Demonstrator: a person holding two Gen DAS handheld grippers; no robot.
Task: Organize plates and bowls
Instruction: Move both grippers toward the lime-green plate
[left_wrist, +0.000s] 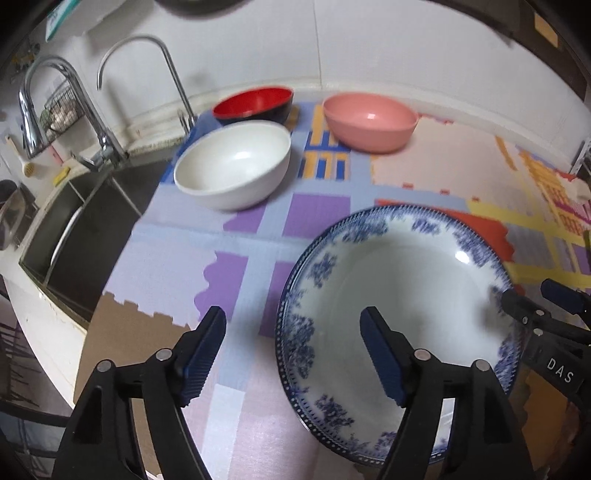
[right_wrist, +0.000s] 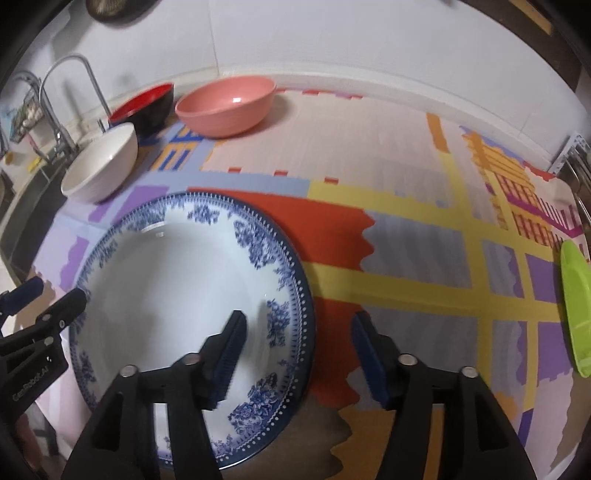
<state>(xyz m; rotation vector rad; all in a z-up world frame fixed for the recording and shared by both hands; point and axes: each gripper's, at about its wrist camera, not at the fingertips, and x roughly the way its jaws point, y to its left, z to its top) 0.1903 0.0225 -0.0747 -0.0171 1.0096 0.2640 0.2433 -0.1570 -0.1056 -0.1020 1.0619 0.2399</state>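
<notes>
The big round blue-and-white flowered plate lies low in the frame; left gripper and right gripper jaws gape wide, pinching nothing.

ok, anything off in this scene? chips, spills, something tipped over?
Nothing stands out. The blue-and-white plate lies flat on the patterned mat, with no chip or crack visible. The white bowl, red bowl and pink bowl sit upright and empty. No spills on the mat.
</notes>
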